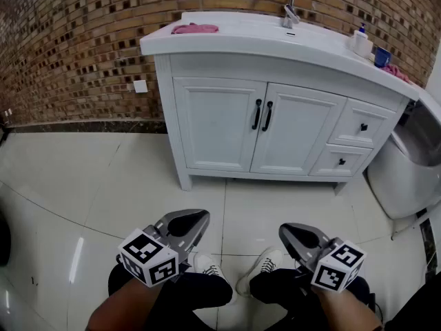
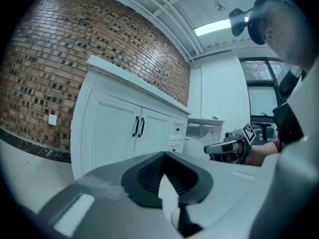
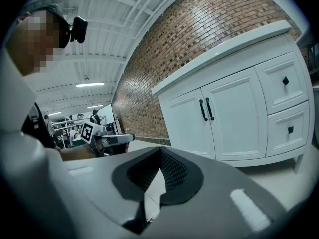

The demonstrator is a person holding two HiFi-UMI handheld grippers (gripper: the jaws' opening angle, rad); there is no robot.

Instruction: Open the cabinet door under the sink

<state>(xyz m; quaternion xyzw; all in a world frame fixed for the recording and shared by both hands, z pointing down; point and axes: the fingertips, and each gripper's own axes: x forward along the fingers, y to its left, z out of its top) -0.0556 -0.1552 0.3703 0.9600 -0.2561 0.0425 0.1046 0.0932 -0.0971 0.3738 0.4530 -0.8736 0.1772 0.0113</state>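
The white vanity cabinet [image 1: 220, 126] stands against the brick wall, its two doors closed. Two black handles [image 1: 262, 115] sit side by side where the doors meet. The same doors [image 2: 124, 133] and doors [image 3: 219, 118] show in both gripper views, far ahead. My left gripper [image 1: 198, 219] and right gripper [image 1: 288, 232] are held low over the person's knees and shoes, well short of the cabinet. Each is shut with nothing in it. In its own view the left gripper [image 2: 164, 156] points toward the cabinet's left side; the right gripper [image 3: 160, 151] points toward the floor before it.
A faucet [image 1: 288, 5], pink cloth [image 1: 195, 28], soap bottle [image 1: 360, 42] and blue cup [image 1: 382, 56] are on the counter. Two small drawers [image 1: 353, 143] lie right of the doors. A white fixture [image 1: 410, 167] stands at the right. Glossy tile floor [image 1: 103, 185] lies between me and the cabinet.
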